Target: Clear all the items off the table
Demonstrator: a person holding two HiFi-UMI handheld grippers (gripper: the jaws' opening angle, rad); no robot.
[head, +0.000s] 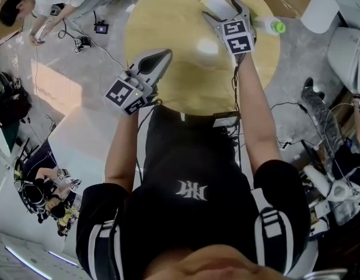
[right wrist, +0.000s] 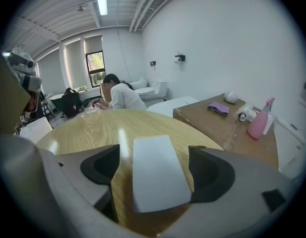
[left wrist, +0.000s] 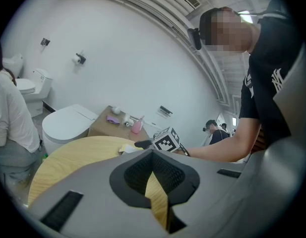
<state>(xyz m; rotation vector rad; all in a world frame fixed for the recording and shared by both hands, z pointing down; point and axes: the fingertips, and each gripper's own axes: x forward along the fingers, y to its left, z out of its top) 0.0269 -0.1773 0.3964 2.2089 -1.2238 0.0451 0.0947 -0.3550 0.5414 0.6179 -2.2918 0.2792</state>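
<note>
R gripper [right wrist: 153, 151] jaws stood apart round white card [right wrist: 157, 182] on tabletop [head: 185, 80]; green-capped bottle [head: 270, 25] near. L gripper [left wrist: 153, 155] jaws together.

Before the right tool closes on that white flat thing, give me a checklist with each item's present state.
1. Right tool jaws open: ok, wide apart.
2. White flat item between them: ok, roughly centred, pads not touching it.
3. Item lying flat on the table: ok.
4. Left tool out of the way: ok, shut, empty, at the table's near edge.
5. Green-capped bottle clear of the right tool: cannot tell, it lies close beside that tool in the head view.
</note>
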